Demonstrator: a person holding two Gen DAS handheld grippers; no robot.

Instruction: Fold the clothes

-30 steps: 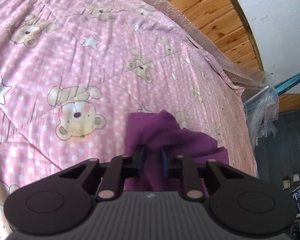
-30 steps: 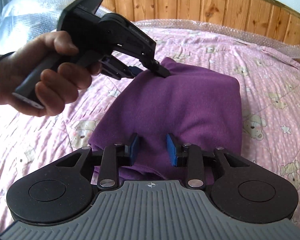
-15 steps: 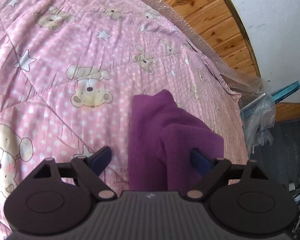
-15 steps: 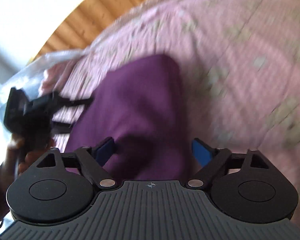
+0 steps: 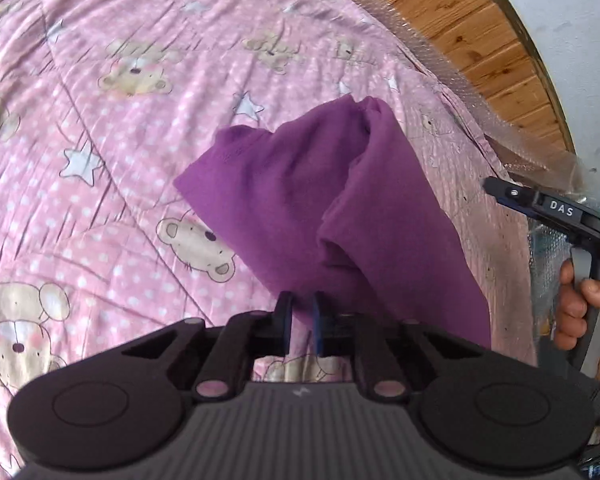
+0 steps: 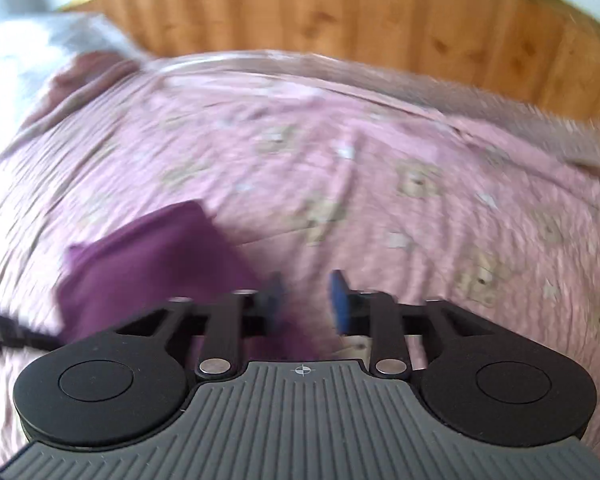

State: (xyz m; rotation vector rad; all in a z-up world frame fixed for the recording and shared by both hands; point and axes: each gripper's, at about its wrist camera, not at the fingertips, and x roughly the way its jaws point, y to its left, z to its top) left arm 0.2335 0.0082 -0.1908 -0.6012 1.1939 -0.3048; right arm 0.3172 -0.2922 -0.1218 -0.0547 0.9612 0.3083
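Mid-fold: left gripper (image 5: 299,322), just closed, pinched purple garment's (image 5: 320,200) near edge; right gripper (image 6: 306,300), half-open & empty, prob. needed a regrip.

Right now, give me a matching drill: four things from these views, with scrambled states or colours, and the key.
Things:
1. left gripper
2. right gripper
3. purple garment
4. quilt

States:
A. pink with bears and stars
B. partly lifted off the bed at one edge
C. jaws apart, pressing on nothing
D. jaws pinched on cloth

Pairs: 1-D, 2-C, 3-B, 4-A
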